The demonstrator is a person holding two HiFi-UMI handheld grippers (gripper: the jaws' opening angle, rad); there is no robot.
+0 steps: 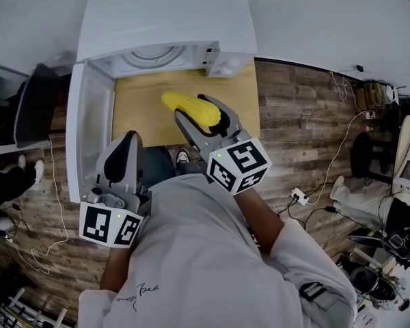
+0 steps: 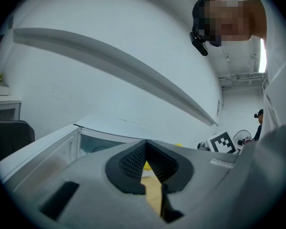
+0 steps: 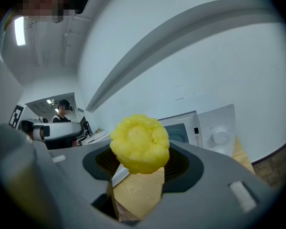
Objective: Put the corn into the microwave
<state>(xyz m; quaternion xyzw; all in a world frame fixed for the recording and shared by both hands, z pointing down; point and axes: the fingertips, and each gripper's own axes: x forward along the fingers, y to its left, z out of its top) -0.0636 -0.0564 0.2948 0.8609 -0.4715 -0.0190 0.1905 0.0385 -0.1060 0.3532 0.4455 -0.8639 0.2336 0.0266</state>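
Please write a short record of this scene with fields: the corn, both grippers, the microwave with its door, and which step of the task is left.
corn: yellow cob, held over the wooden table, in front of the microwave, not yet inside
right gripper: shut on the corn
left gripper: jaws together, nothing between them
microwave: white, at the table's far end
door: open, swung to the left in the head view
step left: probably carrying the corn into the open cavity
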